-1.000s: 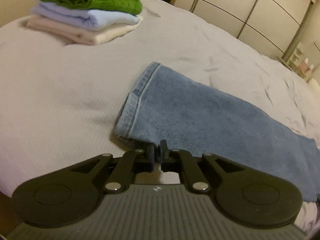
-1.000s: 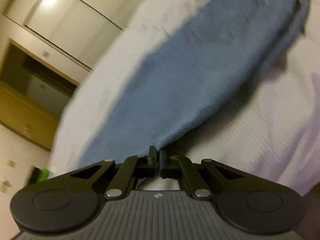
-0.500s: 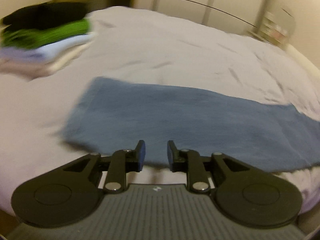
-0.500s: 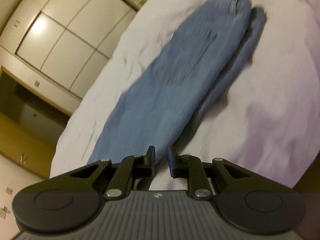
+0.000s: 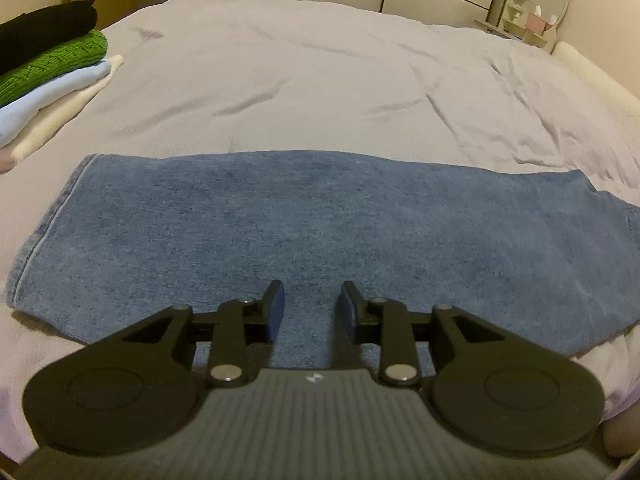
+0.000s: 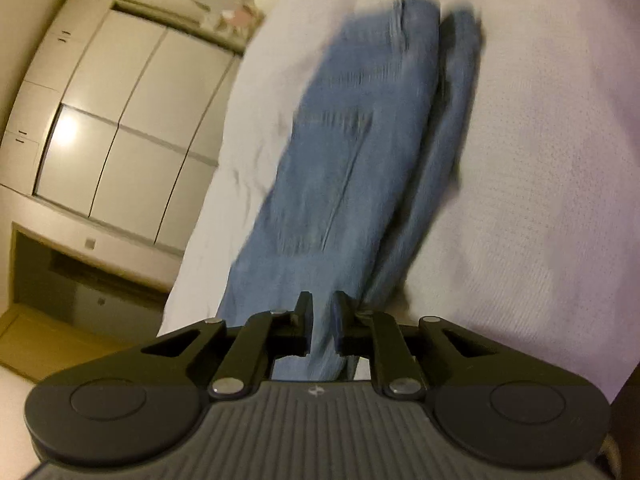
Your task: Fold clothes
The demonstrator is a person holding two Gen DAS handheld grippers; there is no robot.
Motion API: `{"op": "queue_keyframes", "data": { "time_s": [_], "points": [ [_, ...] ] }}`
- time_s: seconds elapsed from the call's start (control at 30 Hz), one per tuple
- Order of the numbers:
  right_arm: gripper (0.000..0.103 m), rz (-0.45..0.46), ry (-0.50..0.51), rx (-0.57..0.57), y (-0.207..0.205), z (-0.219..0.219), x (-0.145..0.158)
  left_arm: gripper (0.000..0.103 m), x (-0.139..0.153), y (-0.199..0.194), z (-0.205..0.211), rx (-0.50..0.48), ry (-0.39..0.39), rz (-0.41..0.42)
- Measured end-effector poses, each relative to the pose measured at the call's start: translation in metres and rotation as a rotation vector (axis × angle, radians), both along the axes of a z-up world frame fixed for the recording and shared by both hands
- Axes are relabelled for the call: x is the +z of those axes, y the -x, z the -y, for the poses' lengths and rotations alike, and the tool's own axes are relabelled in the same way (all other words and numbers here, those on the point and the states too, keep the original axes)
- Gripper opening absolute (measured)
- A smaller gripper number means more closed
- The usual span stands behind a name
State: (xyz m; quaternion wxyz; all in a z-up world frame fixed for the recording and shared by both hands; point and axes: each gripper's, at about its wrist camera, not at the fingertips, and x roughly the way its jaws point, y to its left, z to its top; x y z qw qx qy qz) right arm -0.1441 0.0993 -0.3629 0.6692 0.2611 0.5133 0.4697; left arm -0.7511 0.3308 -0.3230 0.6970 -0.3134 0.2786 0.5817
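A pair of blue jeans (image 5: 304,232) lies folded lengthwise, flat across the pale bedspread (image 5: 320,80). Its hem is at the left in the left wrist view. My left gripper (image 5: 311,305) is open and empty, just above the near edge of the jeans. In the right wrist view the jeans (image 6: 352,152) run away from me, blurred. My right gripper (image 6: 322,312) is slightly open over the near end of the jeans and holds nothing.
A stack of folded clothes (image 5: 44,76), black, green, pale blue and cream, sits at the bed's far left. White wardrobe doors (image 6: 116,132) stand beyond the bed. A small shelf with a mirror (image 5: 536,12) is at the far right corner.
Both grippers were shut on the jeans' edge a second ago; both have let go and opened. The jeans now lie flat and the left gripper has turned to face them squarely.
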Motion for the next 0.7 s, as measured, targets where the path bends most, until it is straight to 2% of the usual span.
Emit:
{"op": "queue_keyframes", "data": {
  "time_s": [0.03, 0.07, 0.37, 0.47, 0.5, 0.53, 0.57, 0.7],
  "points": [
    [0.028, 0.017, 0.000, -0.027, -0.006, 0.004, 0.003, 0.026, 0.001, -0.002, 0.000, -0.003, 0.005, -0.003],
    [0.032, 0.025, 0.006, -0.035, -0.011, 0.007, 0.004, 0.026, 0.002, -0.004, 0.001, -0.012, 0.010, -0.001],
    [0.034, 0.059, 0.059, -0.051, -0.018, 0.022, 0.005, 0.026, 0.013, -0.038, 0.011, -0.184, 0.024, 0.099],
    [0.033, 0.054, 0.065, -0.043, -0.019, 0.020, 0.002, 0.027, 0.006, -0.056, 0.008, -0.229, 0.040, 0.081],
    [0.030, 0.051, 0.060, -0.038, -0.020, 0.018, 0.001, 0.027, 0.003, -0.060, 0.008, -0.235, 0.046, 0.071],
    [0.009, 0.065, 0.077, -0.034, -0.019, 0.012, 0.002, 0.027, -0.001, -0.064, 0.007, -0.242, 0.052, 0.062],
    [0.004, 0.082, 0.097, -0.030, -0.017, 0.006, 0.004, 0.027, -0.003, -0.068, 0.006, -0.249, 0.058, 0.052],
    [0.000, 0.187, 0.169, -0.017, -0.006, 0.002, 0.013, 0.029, -0.008, -0.067, 0.005, -0.272, 0.059, 0.026]
  ]
}}
